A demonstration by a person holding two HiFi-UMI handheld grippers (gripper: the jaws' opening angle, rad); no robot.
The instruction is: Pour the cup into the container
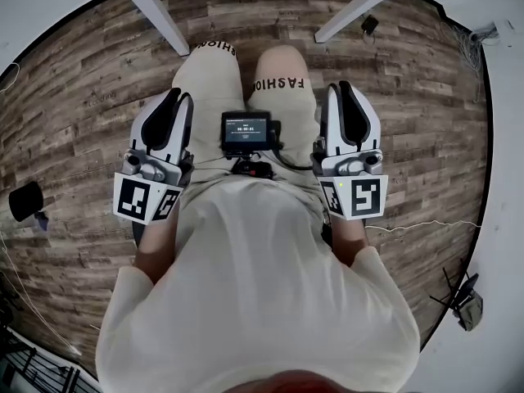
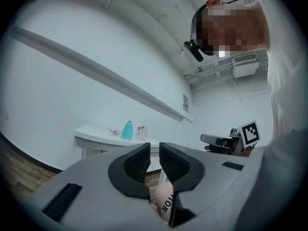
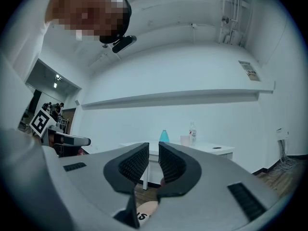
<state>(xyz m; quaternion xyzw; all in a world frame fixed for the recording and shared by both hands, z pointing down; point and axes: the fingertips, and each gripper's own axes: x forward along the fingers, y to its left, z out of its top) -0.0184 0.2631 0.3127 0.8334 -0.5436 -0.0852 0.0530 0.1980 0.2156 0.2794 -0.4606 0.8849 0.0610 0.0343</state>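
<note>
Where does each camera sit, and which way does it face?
Head view: on the head, facing down; shirt, legs, left gripper, right gripper.
Left gripper view: on that gripper, facing the table; closed jaws, leg.
Right gripper view: likewise, facing that table; closed jaws, leg.
Shared: both gripper views show the blue bottle.

Head view: looked steeply down, close, onto lap (image 1: 214, 88) and floor (image 1: 82, 97). Gripper views: faced level across the room; shared the far table (image 2: 91, 132) and cup (image 3: 185, 140).
</note>
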